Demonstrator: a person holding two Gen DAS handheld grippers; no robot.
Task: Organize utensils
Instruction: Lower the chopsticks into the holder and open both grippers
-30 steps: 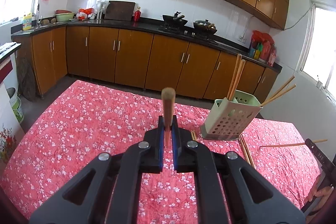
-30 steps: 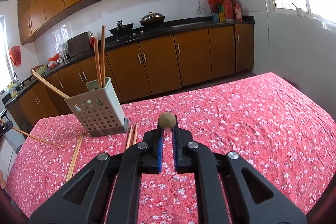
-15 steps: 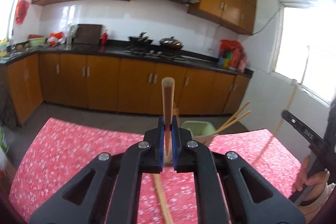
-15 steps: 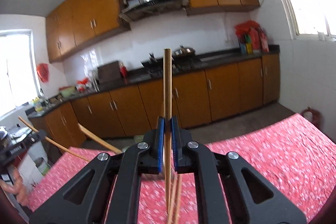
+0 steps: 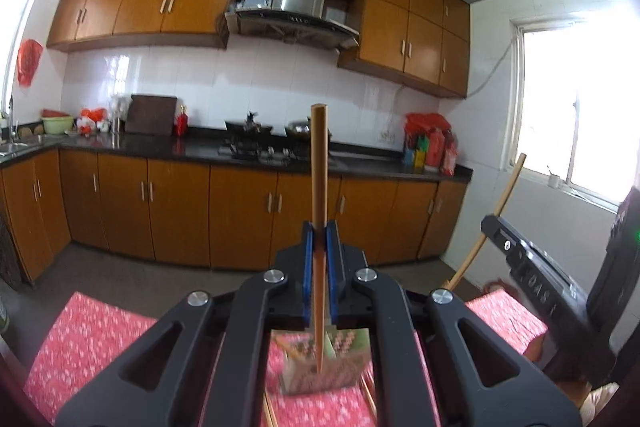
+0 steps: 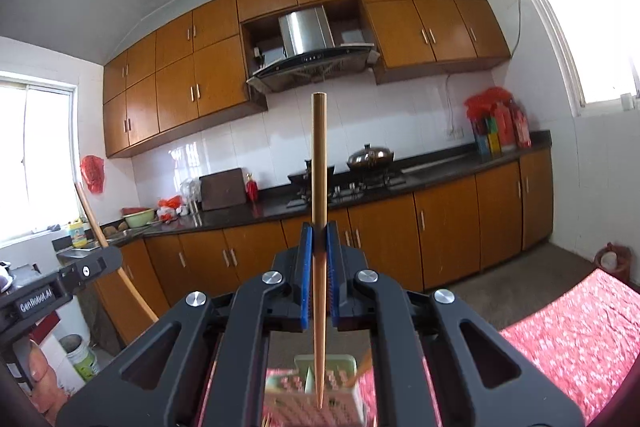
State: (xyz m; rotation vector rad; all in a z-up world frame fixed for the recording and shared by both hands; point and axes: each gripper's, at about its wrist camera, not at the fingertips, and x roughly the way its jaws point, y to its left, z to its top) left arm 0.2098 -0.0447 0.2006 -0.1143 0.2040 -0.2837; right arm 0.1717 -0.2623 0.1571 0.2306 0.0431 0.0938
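Note:
My left gripper is shut on a wooden chopstick held upright, thin tip down over the pale green perforated utensil holder on the red floral tablecloth. My right gripper is shut on a second wooden chopstick, also upright, tip just above the same holder. The right gripper with its chopstick shows at the right of the left wrist view; the left gripper shows at the left of the right wrist view. Both holder views are blurred.
Loose chopsticks lie on the cloth beside the holder. Brown kitchen cabinets and a black counter with a stove run behind the table. A window is on the right wall.
Both grippers have lifted and tilted up, turning their chopsticks from pointing forward to upright. Both have moved over the holder, which now sits directly below the chopstick tips.

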